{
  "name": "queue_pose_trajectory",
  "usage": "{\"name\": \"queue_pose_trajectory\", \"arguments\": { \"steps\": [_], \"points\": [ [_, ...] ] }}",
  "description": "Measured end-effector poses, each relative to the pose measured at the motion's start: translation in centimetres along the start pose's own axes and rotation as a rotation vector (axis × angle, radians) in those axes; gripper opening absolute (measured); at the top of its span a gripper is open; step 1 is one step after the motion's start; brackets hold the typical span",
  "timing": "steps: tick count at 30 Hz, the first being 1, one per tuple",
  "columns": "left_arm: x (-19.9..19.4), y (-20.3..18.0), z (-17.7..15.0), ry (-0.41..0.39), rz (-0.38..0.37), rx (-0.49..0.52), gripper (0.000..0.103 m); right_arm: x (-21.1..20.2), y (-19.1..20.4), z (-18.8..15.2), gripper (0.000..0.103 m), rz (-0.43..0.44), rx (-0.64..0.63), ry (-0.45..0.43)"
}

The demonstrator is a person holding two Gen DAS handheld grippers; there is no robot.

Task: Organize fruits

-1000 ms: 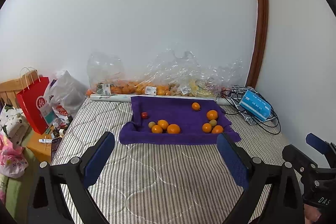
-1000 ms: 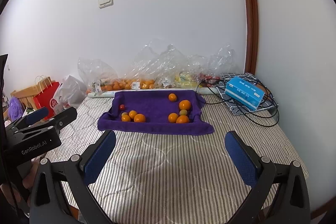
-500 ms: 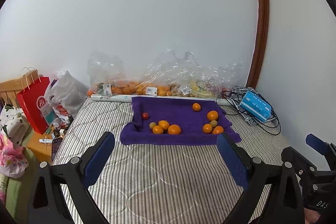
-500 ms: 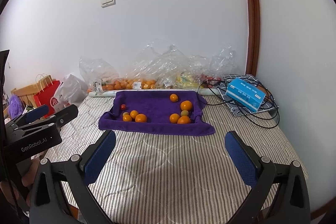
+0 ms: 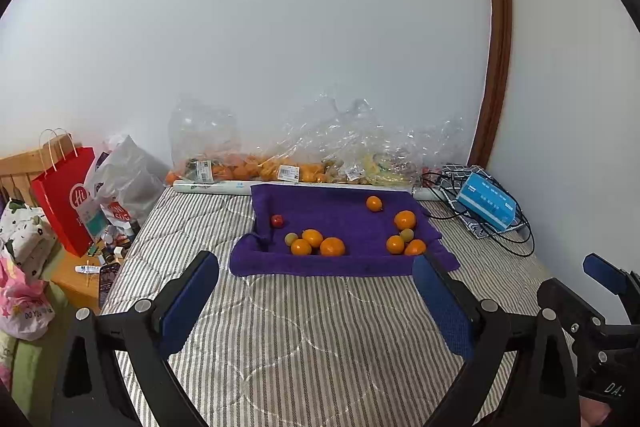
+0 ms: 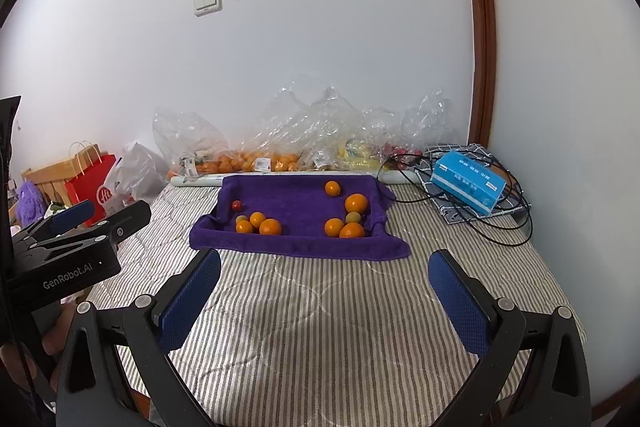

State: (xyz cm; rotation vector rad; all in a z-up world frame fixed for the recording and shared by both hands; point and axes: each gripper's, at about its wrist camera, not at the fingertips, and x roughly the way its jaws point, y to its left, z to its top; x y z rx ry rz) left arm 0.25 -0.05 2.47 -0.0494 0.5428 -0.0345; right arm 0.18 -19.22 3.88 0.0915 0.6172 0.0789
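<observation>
A purple towel (image 5: pixel 332 211) (image 6: pixel 288 195) with raised edges lies on the striped mattress and holds loose fruit. Left cluster: oranges (image 5: pixel 320 245) (image 6: pixel 264 225), a greenish fruit (image 5: pixel 291 238) and a small red fruit (image 5: pixel 277 221) (image 6: pixel 237 205). Right cluster: oranges (image 5: pixel 405 219) (image 6: pixel 356 203) around another greenish fruit (image 5: pixel 407 235) (image 6: pixel 353 217). One orange (image 5: pixel 374 203) (image 6: pixel 332 188) lies alone at the back. My left gripper (image 5: pixel 316 291) and right gripper (image 6: pixel 324 287) both stand open and empty, short of the towel's near edge.
Clear plastic bags of fruit (image 5: pixel 280 167) (image 6: pixel 280 155) line the wall behind the towel. A blue box (image 5: pixel 486 207) (image 6: pixel 468 183) on black cables sits at the right. A red paper bag (image 5: pixel 66 199) and clutter stand off the mattress's left edge. A hand (image 6: pixel 60 331) holds the left gripper.
Both grippers have drifted slightly back and up, so the towel looks a little smaller. Nothing on the towel has moved, and both grippers stay open.
</observation>
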Motion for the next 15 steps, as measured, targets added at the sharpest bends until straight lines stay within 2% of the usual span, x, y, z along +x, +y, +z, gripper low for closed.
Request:
{"name": "queue_pose_trajectory", "arguments": {
  "steps": [15],
  "points": [
    [-0.24,0.01,0.06,-0.006,0.001,-0.002,0.098,-0.14,0.00,0.06,0.102,0.001,-0.002,0.001]
  ]
}}
